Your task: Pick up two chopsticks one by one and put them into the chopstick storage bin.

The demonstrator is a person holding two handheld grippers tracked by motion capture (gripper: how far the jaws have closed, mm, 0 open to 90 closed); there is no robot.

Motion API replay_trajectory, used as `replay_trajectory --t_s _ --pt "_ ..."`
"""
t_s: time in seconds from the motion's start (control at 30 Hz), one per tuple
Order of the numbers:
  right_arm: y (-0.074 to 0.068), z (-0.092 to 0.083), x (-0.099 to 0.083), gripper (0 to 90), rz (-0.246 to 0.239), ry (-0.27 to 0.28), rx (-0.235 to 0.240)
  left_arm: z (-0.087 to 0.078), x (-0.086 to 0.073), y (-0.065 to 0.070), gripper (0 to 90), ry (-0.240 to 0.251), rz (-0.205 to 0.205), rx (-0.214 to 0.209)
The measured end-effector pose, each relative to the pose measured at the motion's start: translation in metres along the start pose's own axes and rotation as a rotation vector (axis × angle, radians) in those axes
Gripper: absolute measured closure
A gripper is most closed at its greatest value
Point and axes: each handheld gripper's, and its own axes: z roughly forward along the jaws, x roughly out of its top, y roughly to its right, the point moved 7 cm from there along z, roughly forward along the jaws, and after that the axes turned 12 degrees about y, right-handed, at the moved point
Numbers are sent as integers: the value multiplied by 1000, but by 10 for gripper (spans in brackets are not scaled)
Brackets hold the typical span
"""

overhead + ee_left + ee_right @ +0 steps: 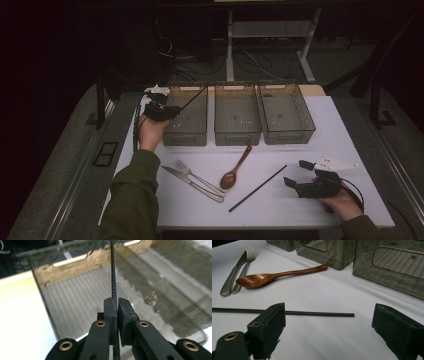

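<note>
My left gripper (172, 111) (117, 302) is shut on a thin black chopstick (192, 97) (113, 270). The stick slants up and away from the jaws over the left clear bin (186, 136) (72, 263). A second black chopstick (257, 188) (312, 313) lies on the white table. Just in front of my right gripper (295, 172) (330, 323) is that stick's near end. This gripper stands open low over the table at the right, with nothing between its jaws.
Along the table's back stand the middle bin (237, 136) (329, 255) and the right bin (290, 136) (387, 277). A wooden spoon (235, 170) (274, 276), a fork (192, 175) (247, 257) and a knife (192, 185) (233, 275) lie in front of them.
</note>
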Motion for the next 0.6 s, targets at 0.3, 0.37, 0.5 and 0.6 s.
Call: replay_trajectory --t_s 0.3,0.37,0.5,0.6 --pt "0 -1 0 110 2 2 -2 9 -18 -5 848 -59 -26 40" --pt "0 -1 1 110 2 3 -2 9 -19 -6 835 -47 -50 55" --pt "0 -1 1 110 2 3 -1 8 -14 -5 666 -7 -48 56" --pt "0 -1 1 110 4 3 -3 5 -9 -1 604 26 -29 38"
